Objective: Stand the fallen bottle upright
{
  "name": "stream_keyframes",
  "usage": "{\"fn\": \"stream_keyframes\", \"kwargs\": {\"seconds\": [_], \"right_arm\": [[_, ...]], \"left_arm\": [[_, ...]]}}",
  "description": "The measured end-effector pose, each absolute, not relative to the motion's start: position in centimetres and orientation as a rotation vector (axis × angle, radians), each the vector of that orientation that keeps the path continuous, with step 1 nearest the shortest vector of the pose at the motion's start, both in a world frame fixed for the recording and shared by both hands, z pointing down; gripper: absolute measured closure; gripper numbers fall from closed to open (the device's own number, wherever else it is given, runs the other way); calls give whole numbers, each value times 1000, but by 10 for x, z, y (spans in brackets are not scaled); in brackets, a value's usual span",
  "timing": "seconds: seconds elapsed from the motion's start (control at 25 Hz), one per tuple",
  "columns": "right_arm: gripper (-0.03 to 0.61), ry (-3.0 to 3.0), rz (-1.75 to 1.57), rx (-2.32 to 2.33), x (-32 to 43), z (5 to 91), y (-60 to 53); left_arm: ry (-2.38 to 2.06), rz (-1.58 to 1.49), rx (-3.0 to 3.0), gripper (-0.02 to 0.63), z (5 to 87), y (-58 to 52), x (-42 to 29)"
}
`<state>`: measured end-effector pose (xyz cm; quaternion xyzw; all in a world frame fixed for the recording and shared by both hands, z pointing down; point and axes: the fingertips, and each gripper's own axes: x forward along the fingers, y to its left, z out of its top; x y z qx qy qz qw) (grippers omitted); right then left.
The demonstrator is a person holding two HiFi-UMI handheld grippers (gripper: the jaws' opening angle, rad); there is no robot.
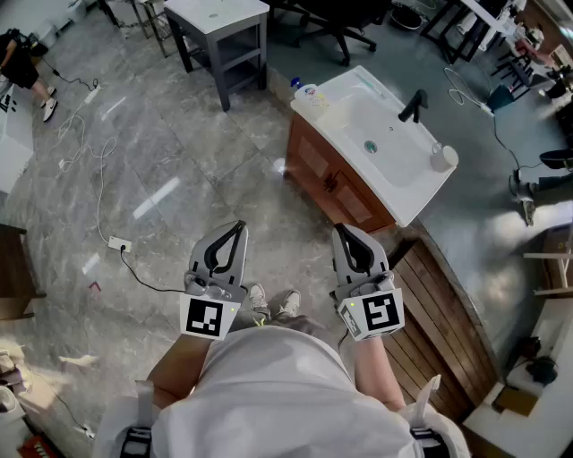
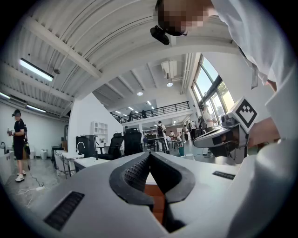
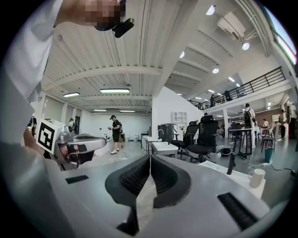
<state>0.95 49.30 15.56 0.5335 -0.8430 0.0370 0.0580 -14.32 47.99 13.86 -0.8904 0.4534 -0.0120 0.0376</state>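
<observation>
A small clear bottle (image 1: 304,89) with a blue cap lies on its side at the far left corner of the white sink counter (image 1: 354,112). The counter tops a brown wooden cabinet, well ahead of both grippers. The person holds my left gripper (image 1: 240,225) and right gripper (image 1: 340,230) side by side at waist height, pointing forward over the floor. The left gripper (image 2: 150,153) is shut with its tips meeting and nothing between them. My right gripper (image 3: 150,157) is shut and empty too. Neither gripper view shows the bottle.
A black faucet (image 1: 412,106) and a white cup (image 1: 442,157) stand on the counter. A grey side table (image 1: 219,27) and a black office chair (image 1: 331,27) are beyond it. A cable and power strip (image 1: 119,243) lie on the floor at left; wooden decking (image 1: 439,304) runs at right.
</observation>
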Motion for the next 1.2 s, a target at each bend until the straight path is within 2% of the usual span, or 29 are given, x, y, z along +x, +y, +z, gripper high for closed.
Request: {"fn": "stream_keyframes", "kwargs": {"seconds": [0.36, 0.96, 1.2], "right_arm": [[538, -2531, 136, 1618, 16, 164, 493], [538, -2460, 144, 1643, -28, 169, 484], [538, -2435, 194, 1664, -29, 184, 475]], "left_arm": [[1418, -46, -2745, 597, 147, 475, -143], [1420, -3, -2794, 597, 167, 451, -202], [1355, -16, -2834, 597, 179, 433, -197]]}}
